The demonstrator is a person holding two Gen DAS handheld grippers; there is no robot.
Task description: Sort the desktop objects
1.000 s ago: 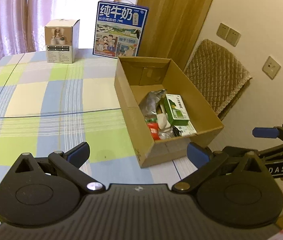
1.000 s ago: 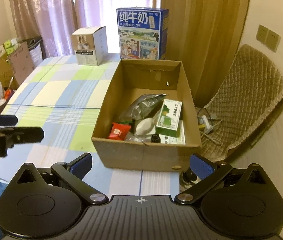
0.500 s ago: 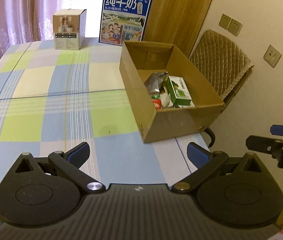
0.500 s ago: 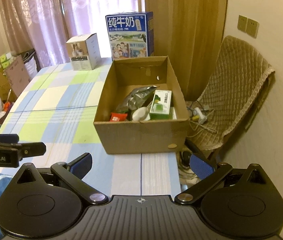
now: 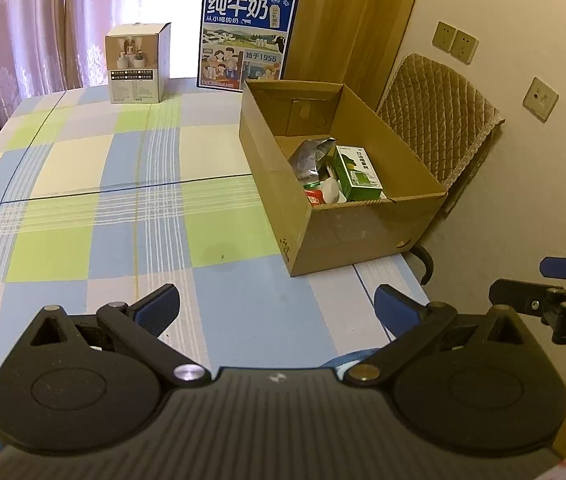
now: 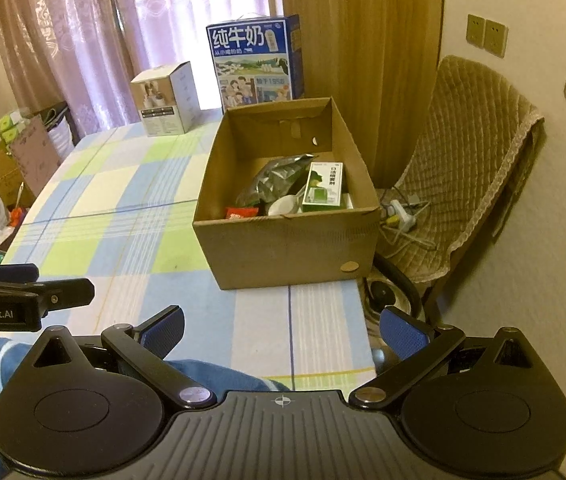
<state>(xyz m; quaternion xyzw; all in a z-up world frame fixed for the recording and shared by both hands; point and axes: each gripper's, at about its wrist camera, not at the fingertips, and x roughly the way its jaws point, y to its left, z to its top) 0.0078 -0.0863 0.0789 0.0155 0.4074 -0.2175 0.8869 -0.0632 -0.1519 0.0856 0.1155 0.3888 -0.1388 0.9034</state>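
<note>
The cardboard box (image 6: 287, 236) sits at the table's (image 5: 123, 184) right edge, holding a green carton (image 6: 323, 188), a silver pouch (image 6: 275, 178) and half-hidden smaller bits. Both the left gripper (image 5: 277, 306) and right gripper (image 6: 281, 326) hang empty, fingers spread, over the checked cloth's near edge. A quilted chair (image 6: 471, 152) stands beside the table.

The tablecloth (image 5: 95, 184) is a plaid of pale blue, lime green and cream squares crossed by thin white and dark blue lines. On it sits a plain brown cardboard box (image 5: 363, 232); inside lie a green-and-white carton (image 5: 357, 172), a crinkled silver pouch (image 5: 309, 156) and a red packet (image 5: 314, 197). Behind the box stands a blue milk case (image 5: 247, 40) — white lettering, a cartoon scene. Beside the box, the chair cover (image 6: 467, 152) is quilted tan.
</note>
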